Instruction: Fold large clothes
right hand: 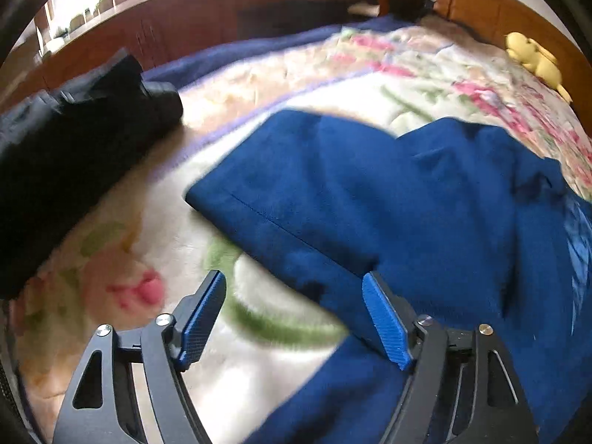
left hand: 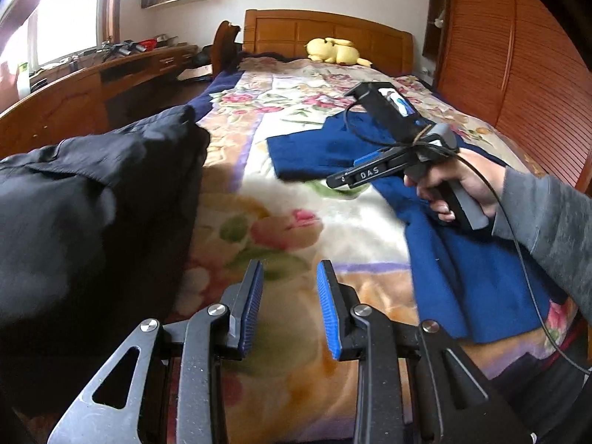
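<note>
Blue garment lies spread on the floral blanket, ahead of and under the right gripper, whose jaws stand wide apart with nothing clamped; its right pad hangs over the cloth's edge. Left gripper holds its jaws narrowly parted and empty above bare blanket, the black clothing pile on its left.

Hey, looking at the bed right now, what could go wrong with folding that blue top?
1. The right claw is open over the edge of the blue fleece top; it may pinch the floral plush blanket underneath too.
2. The cable hanging from the right claw could snag the fabric.
3. The crumpled black garment lies close by, so a swung fold might land on it.
</note>
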The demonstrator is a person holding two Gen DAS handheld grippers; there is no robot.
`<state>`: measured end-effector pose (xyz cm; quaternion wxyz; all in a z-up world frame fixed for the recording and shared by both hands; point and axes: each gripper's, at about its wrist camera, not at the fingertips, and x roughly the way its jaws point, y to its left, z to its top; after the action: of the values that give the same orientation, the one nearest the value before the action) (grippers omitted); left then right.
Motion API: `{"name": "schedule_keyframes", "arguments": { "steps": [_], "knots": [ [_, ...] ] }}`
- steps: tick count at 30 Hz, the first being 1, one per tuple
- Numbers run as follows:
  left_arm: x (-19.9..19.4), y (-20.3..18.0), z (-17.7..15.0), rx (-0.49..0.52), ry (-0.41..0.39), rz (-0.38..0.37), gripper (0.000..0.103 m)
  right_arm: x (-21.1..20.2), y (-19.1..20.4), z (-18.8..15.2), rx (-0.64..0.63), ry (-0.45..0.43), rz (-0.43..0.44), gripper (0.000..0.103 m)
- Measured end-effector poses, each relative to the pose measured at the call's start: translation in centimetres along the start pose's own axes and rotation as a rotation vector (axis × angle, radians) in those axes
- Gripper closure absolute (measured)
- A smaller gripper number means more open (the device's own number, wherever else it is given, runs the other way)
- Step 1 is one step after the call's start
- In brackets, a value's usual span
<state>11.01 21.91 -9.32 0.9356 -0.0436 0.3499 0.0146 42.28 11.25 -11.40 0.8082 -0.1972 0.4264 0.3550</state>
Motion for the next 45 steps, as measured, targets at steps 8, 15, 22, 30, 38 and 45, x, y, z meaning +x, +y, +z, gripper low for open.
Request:
{"name": "schedule_keyframes", "arguments": {
  "steps": [8,15,22,30,38,45],
  "knots": [
    [0.3,0.3,-0.6,0.002,0.011,-0.002,0.072,2.7,0.2,2.5,-0.032,0.034,-0.140,0.095],
    [0.1,-1.6,-0.3,0.017,-0.007,-0.017,0.072,-3.1,-2.3,3.2,0.009,-0.082,-0.198,0.097],
    [-0.5,-4.1,0.5,0.039,-0.032,-0.041,0.072,-11.6,-7.0,-1.0,0.110,-0.227,-0.252,0.098],
    [-0.2,-6.0,1.2,0.067,-0.028,-0.047,0.072,-13.5,-6.5,-4.4,0.055,-0.220,-0.231,0.097],
    [0.0,-5.7,0.9,0.065,-0.010,-0.036,0.072,-8.8,-4.6,-3.4,-0.015,-0.185,-0.158,0.030],
    [0.3,-4.9,1.0,0.063,0.001,-0.025,0.072,-2.8,-2.2,-1.1,-0.144,-0.063,-0.308,0.029]
  ]
}}
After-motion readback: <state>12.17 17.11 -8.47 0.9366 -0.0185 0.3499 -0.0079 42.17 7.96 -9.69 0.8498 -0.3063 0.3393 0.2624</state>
